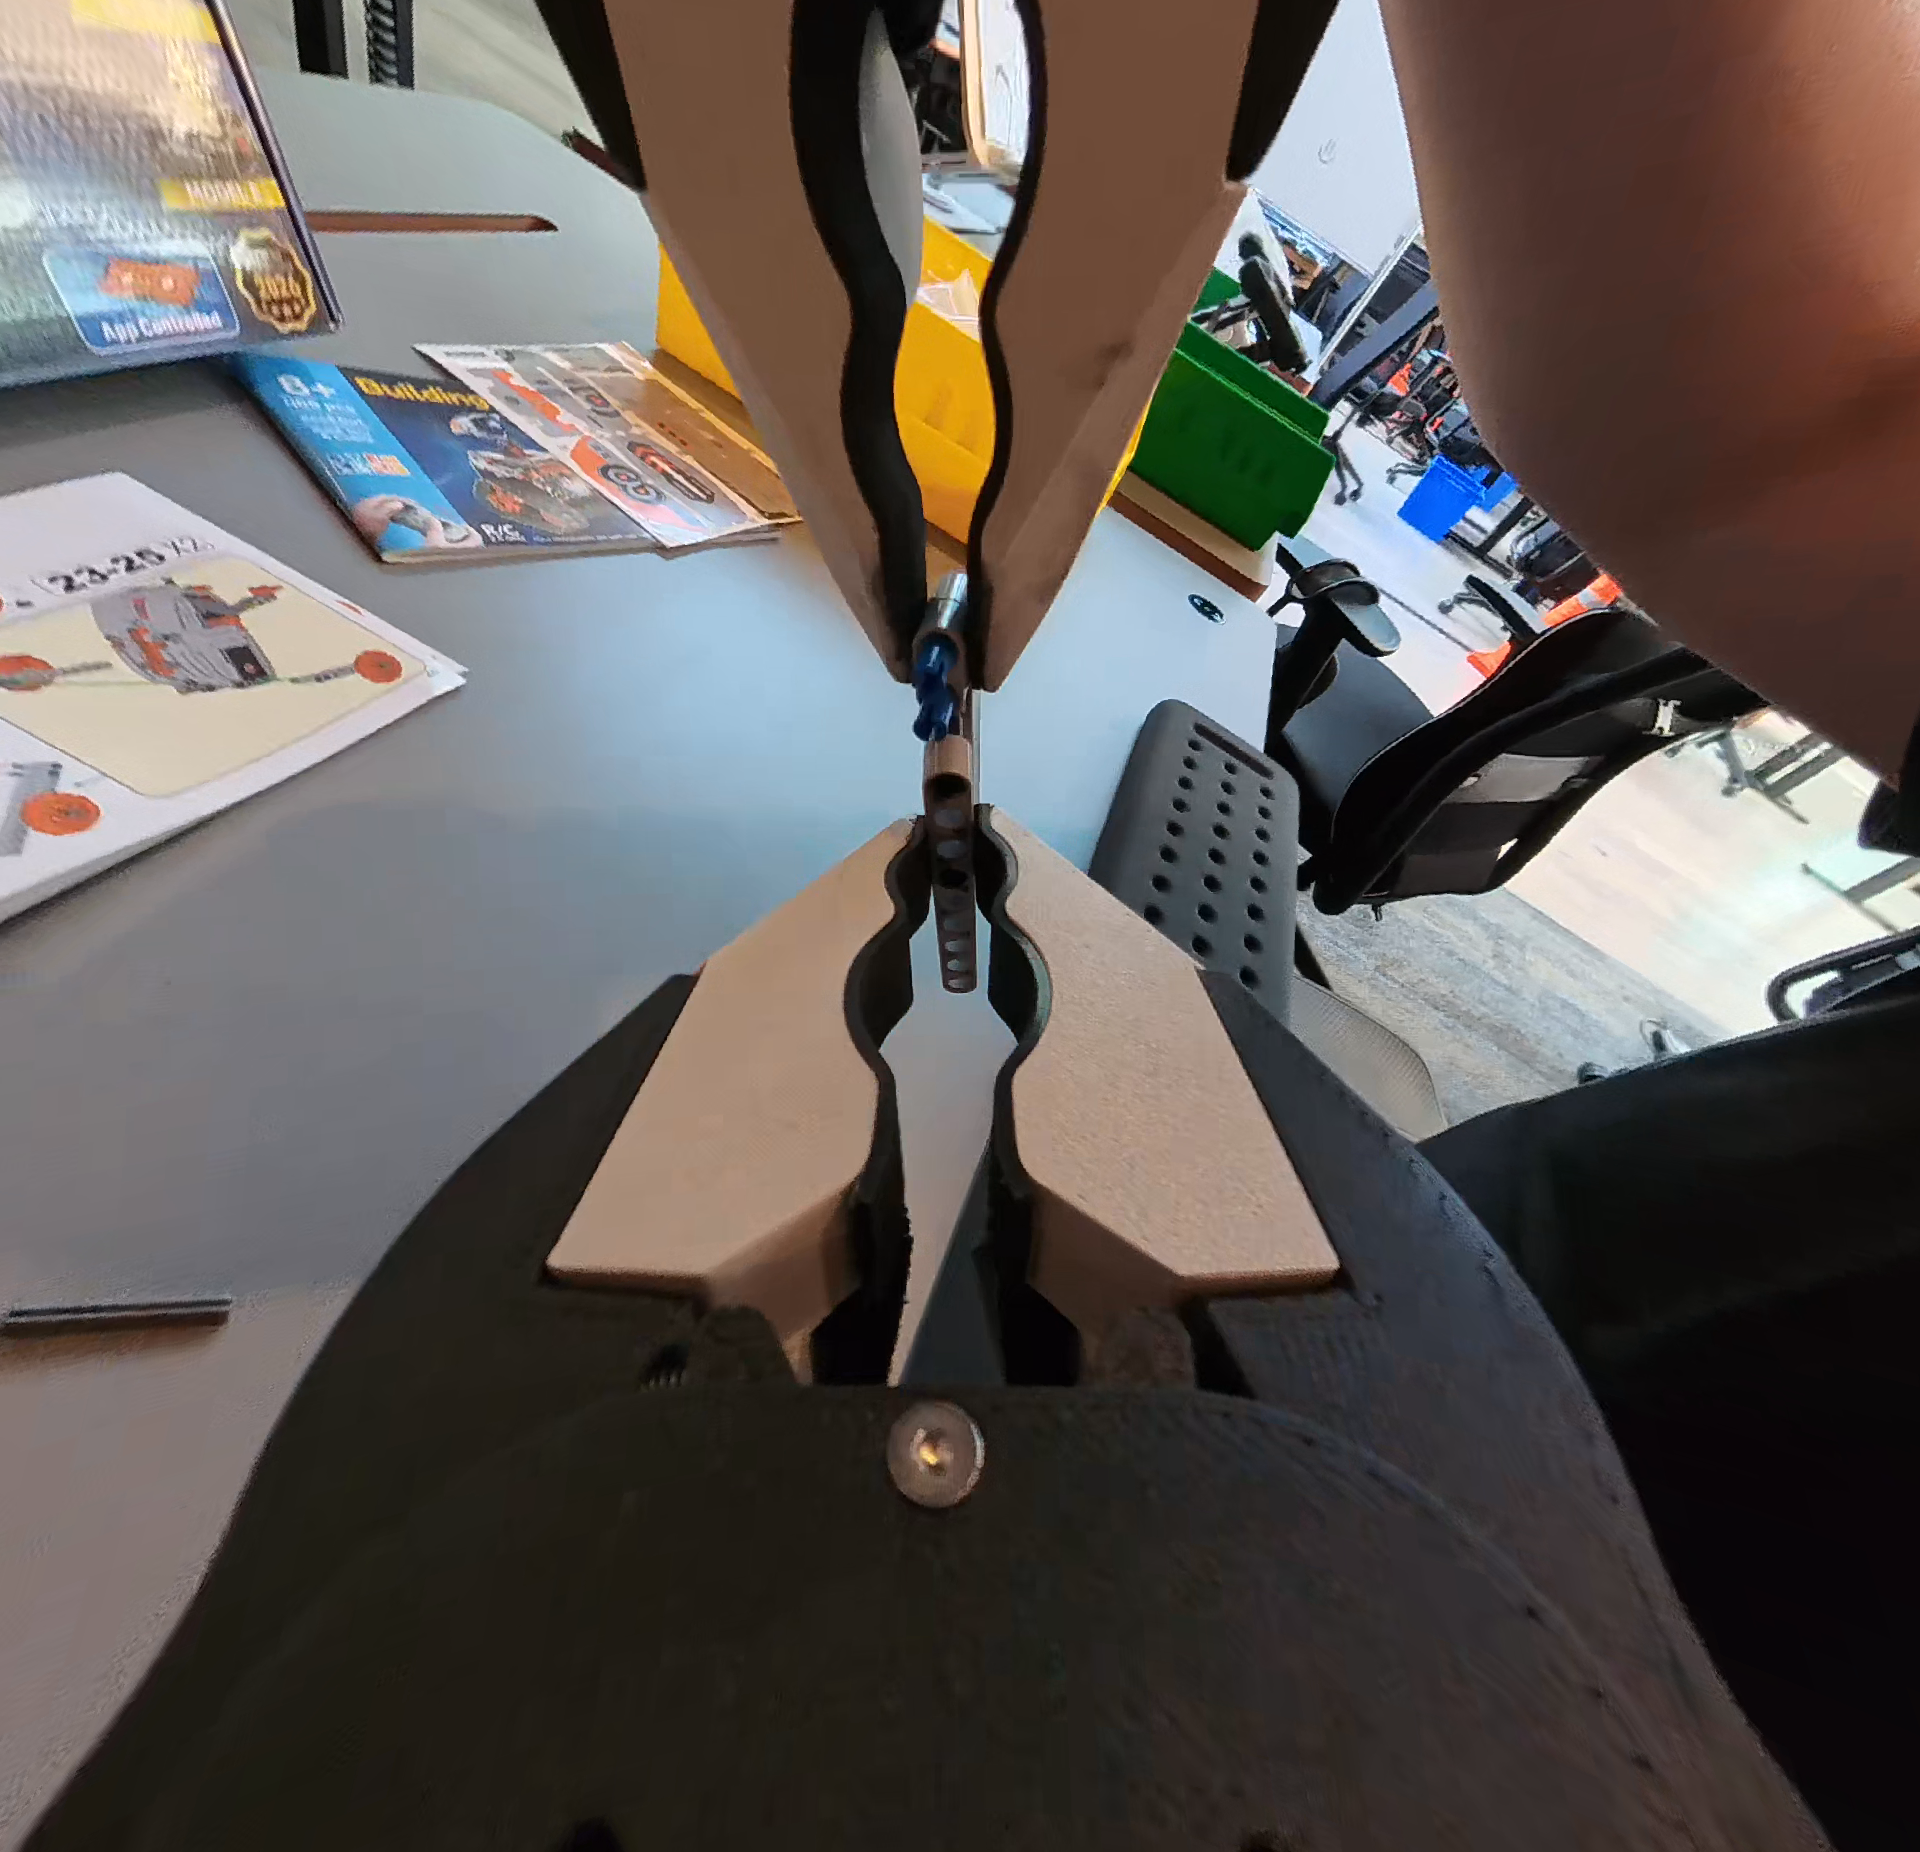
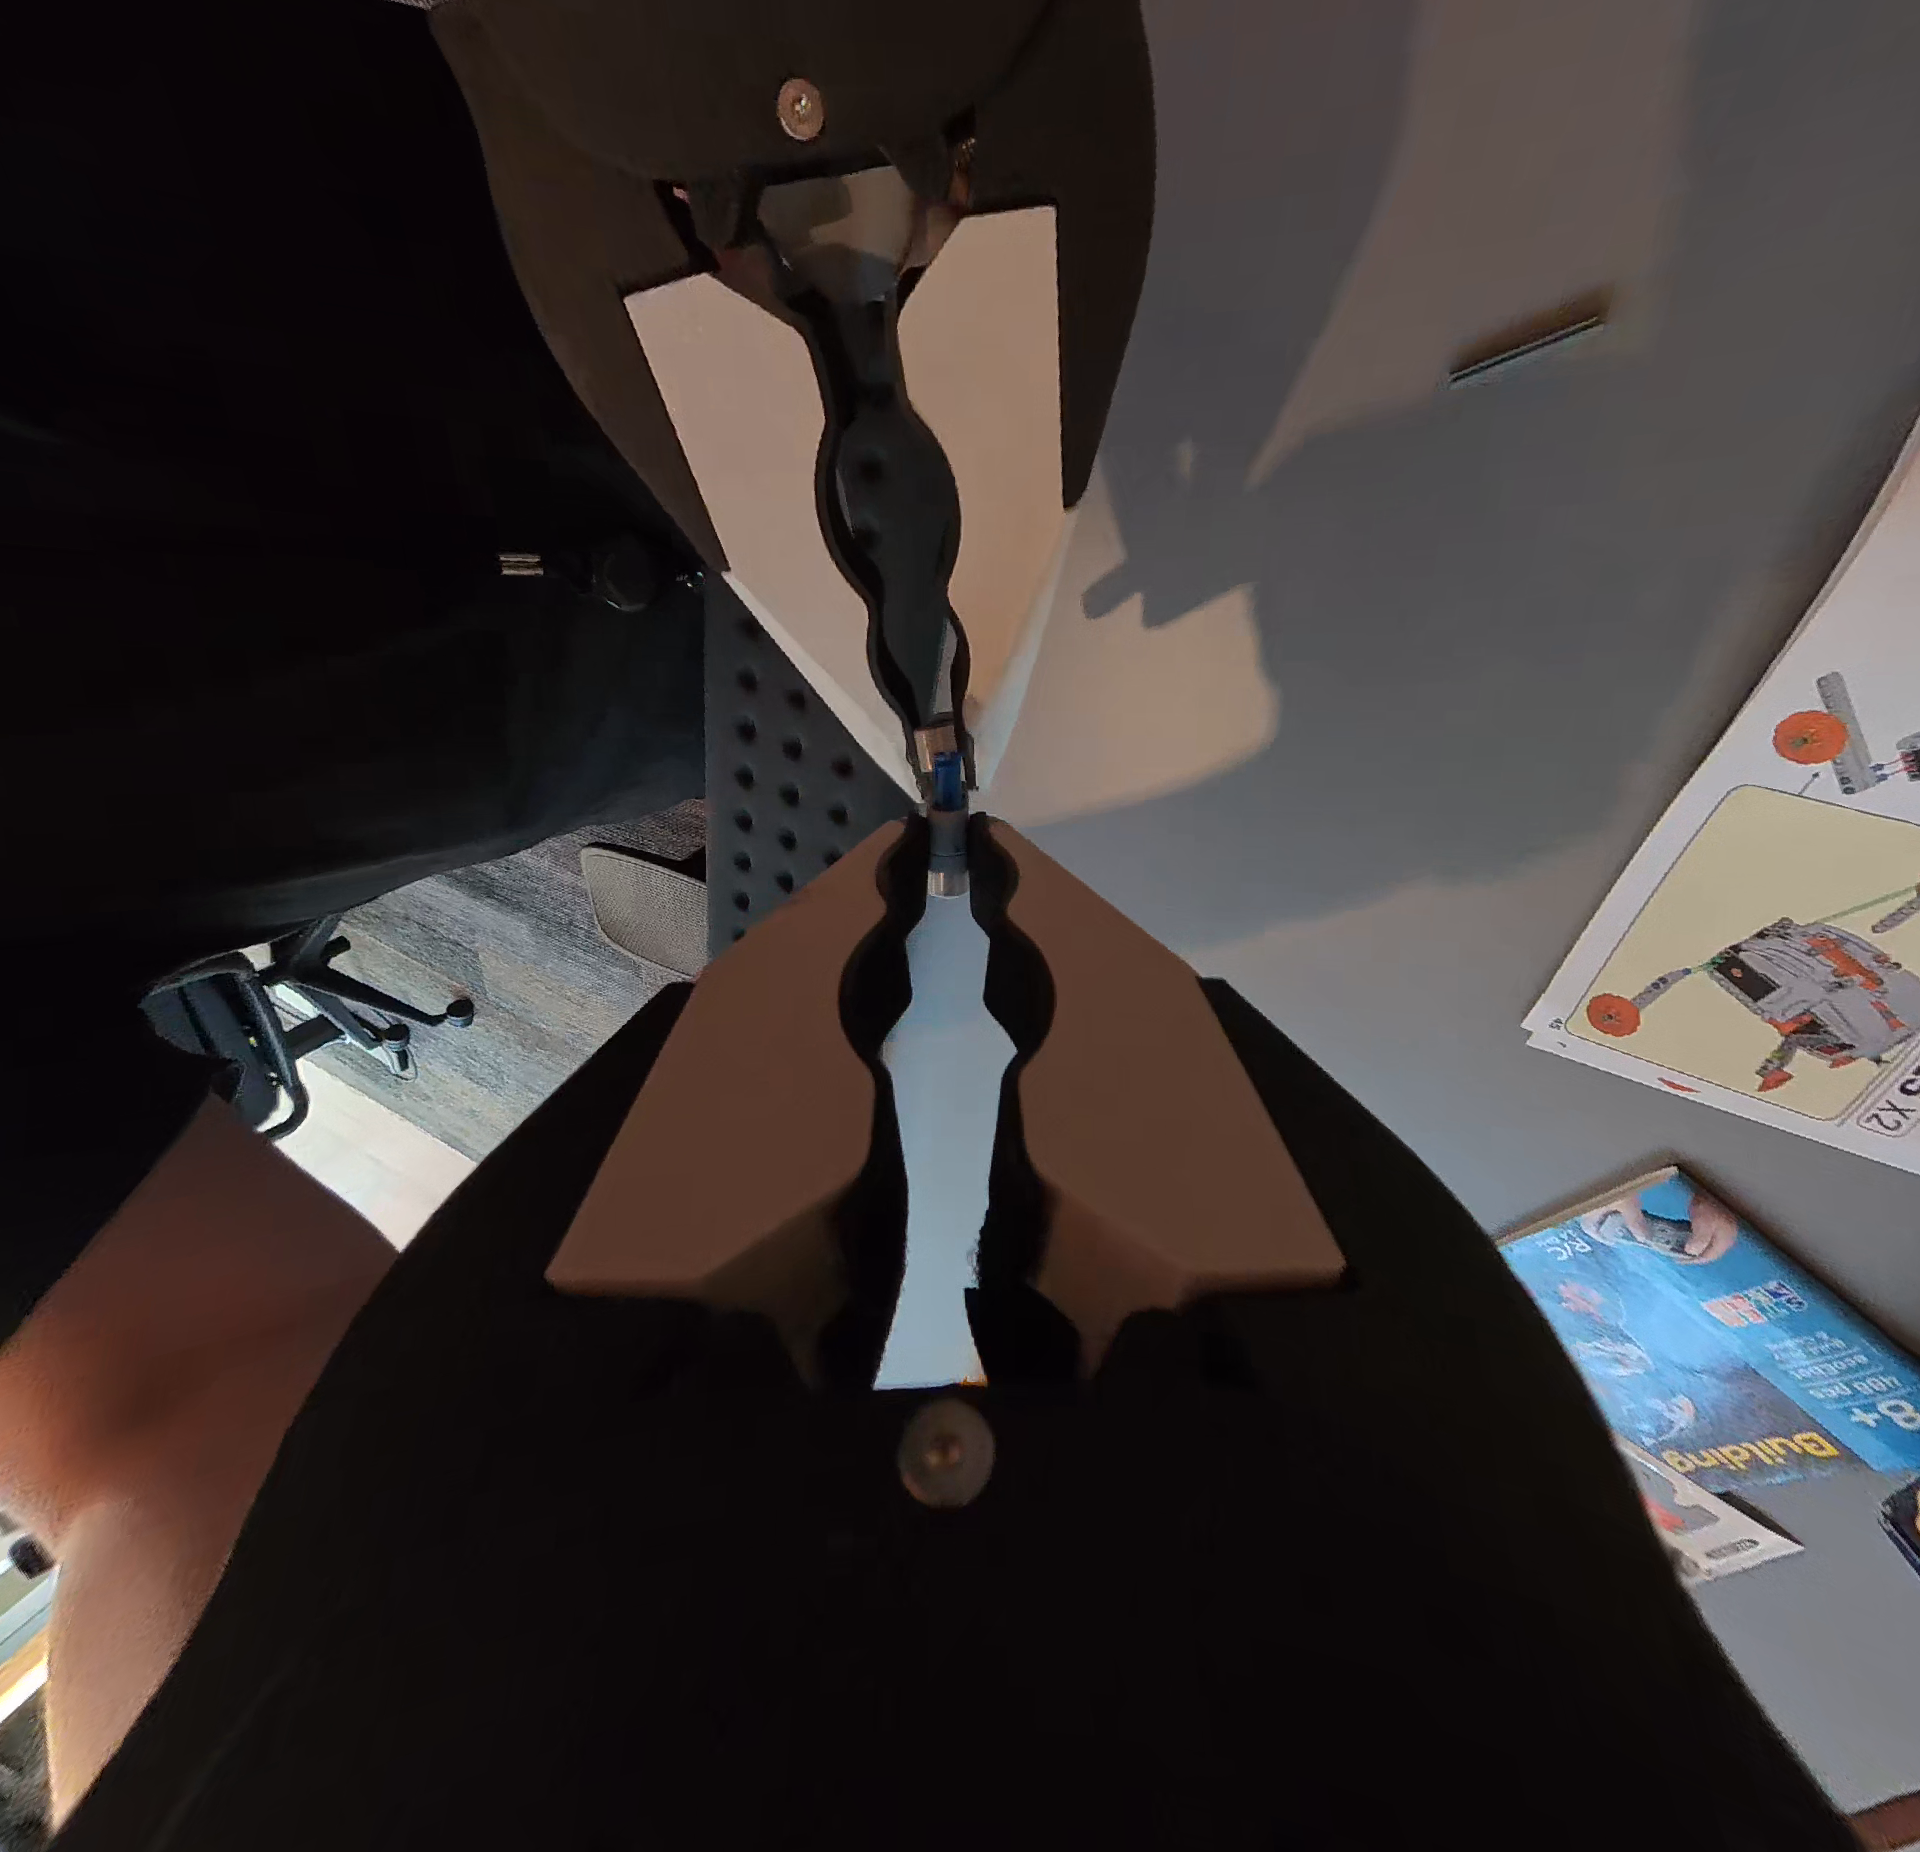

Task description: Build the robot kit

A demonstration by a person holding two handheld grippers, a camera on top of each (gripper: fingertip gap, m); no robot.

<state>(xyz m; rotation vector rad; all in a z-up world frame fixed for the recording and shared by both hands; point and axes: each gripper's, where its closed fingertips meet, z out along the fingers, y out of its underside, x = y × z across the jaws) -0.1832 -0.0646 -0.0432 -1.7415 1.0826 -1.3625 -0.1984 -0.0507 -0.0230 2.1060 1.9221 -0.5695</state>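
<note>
Clamped in the left gripper (image 1: 948, 815) is a slim grey perforated plastic beam (image 1: 953, 872), held above the grey counter (image 1: 520, 867) — the right gripper (image 1: 948, 649), tip to tip with it, is closed on a small blue plastic pin (image 1: 932, 688) touching the beam's end, near a printed instruction sheet (image 1: 156, 659).

A: Left gripper (image 1: 948, 815) fingers (image 1: 769, 1075): tan plastic, matt, fine layered grain; wavy black lining looks rubbery. Its perforated beam (image 1: 951, 867), frame centre: matt grey plastic.

B: Right gripper (image 2: 948, 834) clamps a sleeve (image 2: 945, 860) that looks like shiny metal; the pin (image 1: 935, 685) is glossy blue plastic.

A: Table (image 1: 623, 680): smooth matt grey. Booklet (image 1: 436, 462), upper left: glossy paper. Lower-centre screw (image 1: 935, 1451): bright metal.
</note>
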